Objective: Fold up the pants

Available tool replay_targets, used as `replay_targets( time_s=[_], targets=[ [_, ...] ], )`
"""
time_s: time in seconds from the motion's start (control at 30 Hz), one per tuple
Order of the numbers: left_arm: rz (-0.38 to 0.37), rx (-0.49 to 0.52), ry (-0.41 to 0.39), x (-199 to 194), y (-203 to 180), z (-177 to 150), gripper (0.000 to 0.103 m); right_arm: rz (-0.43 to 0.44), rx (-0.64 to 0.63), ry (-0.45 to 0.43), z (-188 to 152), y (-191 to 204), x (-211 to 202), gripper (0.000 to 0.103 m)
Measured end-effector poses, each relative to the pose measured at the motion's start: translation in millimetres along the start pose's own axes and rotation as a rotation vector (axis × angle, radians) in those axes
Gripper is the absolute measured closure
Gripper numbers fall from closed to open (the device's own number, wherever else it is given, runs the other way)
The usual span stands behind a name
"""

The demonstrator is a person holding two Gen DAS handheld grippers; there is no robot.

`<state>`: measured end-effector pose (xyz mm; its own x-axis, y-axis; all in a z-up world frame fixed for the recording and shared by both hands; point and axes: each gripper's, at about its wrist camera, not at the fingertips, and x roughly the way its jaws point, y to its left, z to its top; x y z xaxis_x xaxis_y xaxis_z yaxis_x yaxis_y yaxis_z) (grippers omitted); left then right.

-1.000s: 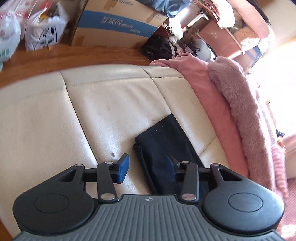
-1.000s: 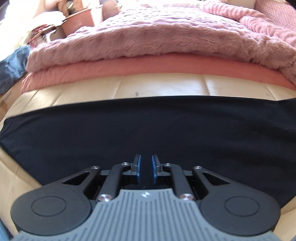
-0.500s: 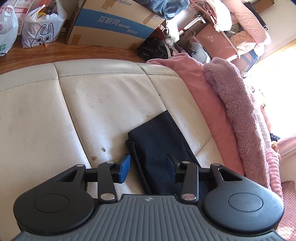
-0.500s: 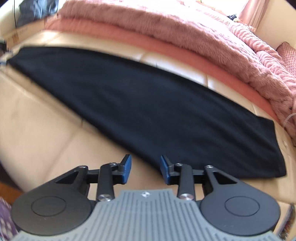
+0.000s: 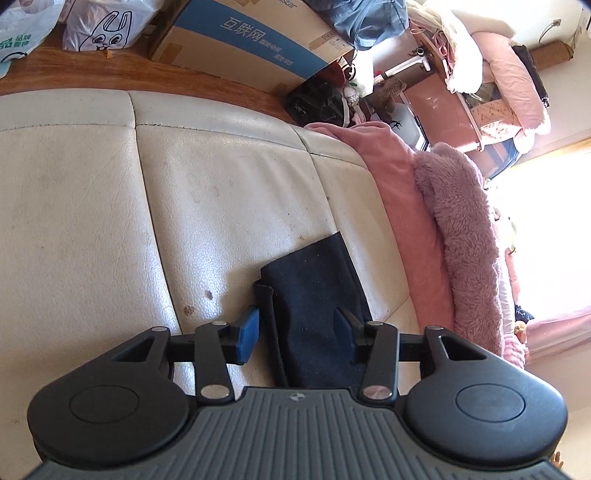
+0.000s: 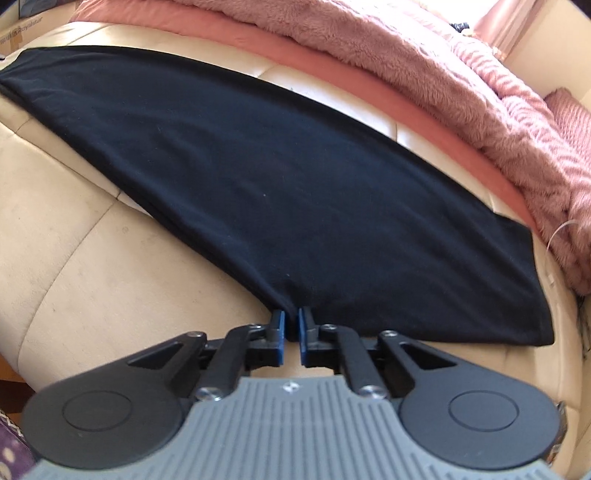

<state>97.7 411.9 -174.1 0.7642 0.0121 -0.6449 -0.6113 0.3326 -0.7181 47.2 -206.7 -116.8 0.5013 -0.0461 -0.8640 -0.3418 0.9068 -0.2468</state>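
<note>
Black pants (image 6: 277,166) lie flat and lengthwise on a cream leather sofa (image 6: 92,258). My right gripper (image 6: 291,325) sits at their near long edge, close to the wide end. Its jaws are closing tight, and a bit of that edge is pinched between the blue pads. In the left wrist view the narrow leg end of the pants (image 5: 314,295) runs between the fingers of my left gripper (image 5: 295,328). That gripper stands half open just above the cloth, its left pad (image 5: 247,332) beside the fabric's edge, not pressing it.
Pink blankets (image 6: 406,74) are heaped along the sofa's back, right behind the pants; the same blankets (image 5: 458,229) show in the left wrist view. Beyond the sofa end a cardboard box (image 5: 240,40) and plastic bags (image 5: 103,26) stand on the wooden floor.
My right gripper slid sideways along the pants toward the wide end, opened on the way, then shut on the near edge. The left gripper rolled slightly and stayed half open.
</note>
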Motion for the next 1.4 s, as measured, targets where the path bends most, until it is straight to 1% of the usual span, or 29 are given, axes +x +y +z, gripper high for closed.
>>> replay_targets(
  time_s=[0.07,0.1,0.13,0.17,0.2,0.27,0.37,0.4,0.47,0.5,0.53,0.57,0.63,0.77,0.87,0.9,0.97,1.07,1.1,1.17,1.23,1.3,1.37,1.4],
  targets=[
    [0.008,0.002,-0.014,2.9,-1.9,-1.7,0.06,0.002,0.003,0.001,0.7,-0.7,1.3,0.101],
    [0.015,0.011,-0.018,3.8,-3.8,-2.7,0.078,0.004,0.006,0.002,0.8,-1.9,2.0,0.101],
    [0.041,0.023,-0.022,4.5,-6.3,-3.6,0.092,0.008,0.011,0.003,0.8,-3.0,1.8,0.101],
    [0.061,0.038,-0.029,4.4,-8.8,-4.4,0.096,0.015,0.017,0.004,0.8,-3.4,1.7,0.101],
    [0.068,0.052,-0.04,2.9,-11.2,-5.2,0.099,0.022,0.025,0.005,1.2,-4.9,1.3,0.101],
    [0.056,0.076,-0.064,-4.5,-19.4,-7.3,0.099,0.041,0.041,0.011,3.9,-10.5,4.2,0.1],
    [0.034,0.155,-0.106,-19.8,-44.4,-13.1,0.1,0.067,0.06,0.007,3.9,-18.9,6.7,0.099],
    [0.024,0.196,-0.119,-25.5,-57.9,-16.4,0.1,0.081,0.067,0.003,4.2,-21.9,6.8,0.098],
    [0.004,0.288,-0.14,-36.7,-84.2,-25.6,0.1,0.113,0.095,-0.008,5.8,-28.4,4.7,0.093],
    [-0.007,0.346,-0.146,-40.2,-102.5,-32.8,0.1,0.128,0.117,-0.019,6.6,-32.9,2.4,0.093],
    [-0.019,0.405,-0.153,-44.2,-118.9,-41.3,0.1,0.146,0.145,-0.033,7.4,-37.7,-0.9,0.088],
    [-0.03,0.471,-0.162,-49.0,-135.5,-52.4,0.1,0.165,0.179,-0.05,8.2,-42.5,-4.1,0.082],
    [-0.042,0.606,-0.179,-56.2,-166.8,-77.3,0.1,0.206,0.245,-0.091,10.5,-52.9,-8.4,0.076],
    [-0.061,0.909,-0.202,-60.1,-228.3,-147.2,0.1,0.207,0.29,-0.139,16.2,-64.9,-7.5,0.073],
    [-0.087,1.088,-0.188,-55.1,-261.2,-202.2,0.1,0.211,0.319,-0.166,19.2,-75.9,-3.5,0.073],
    [-0.105,1.149,-0.18,-54.0,-269.2,-225.6,0.1,0.213,0.325,-0.174,20.0,-79.3,-2.9,0.073],
    [-0.138,1.247,-0.153,-52.1,-280.2,-266.0,0.1,0.213,0.337,-0.189,17.1,-85.4,-4.3,0.073],
    [-0.195,1.398,-0.07,-46.7,-279.3,-334.5,0.1,0.211,0.374,-0.199,10.1,-97.5,-4.7,0.073],
    [-0.204,1.458,-0.03,-42.8,-272.1,-359.8,0.1,0.21,0.386,-0.197,7.5,-101.1,-4.4,0.073],
    [-0.212,1.544,0.062,-32.4,-256.7,-403.3,0.099,0.21,0.411,-0.187,2.8,-107.0,-2.0,0.073],
    [-0.207,1.625,0.157,-21.9,-235.2,-438.5,0.099,0.21,0.424,-0.173,-2.2,-109.1,-0.8,0.073],
    [-0.191,1.681,0.245,-14.1,-216.3,-460.9,0.099,0.214,0.428,-0.16,-6.3,-110.6,0.2,0.073],
    [-0.165,1.677,0.295,-8.7,-204.0,-465.4,0.097,0.219,0.427,-0.151,-8.1,-109.7,1.4,0.072],
    [-0.158,1.658,0.328,-5.1,-201.6,-462.6,0.094,0.222,0.427,-0.147,-11.3,-110.2,2.1,0.072]
  ],
)
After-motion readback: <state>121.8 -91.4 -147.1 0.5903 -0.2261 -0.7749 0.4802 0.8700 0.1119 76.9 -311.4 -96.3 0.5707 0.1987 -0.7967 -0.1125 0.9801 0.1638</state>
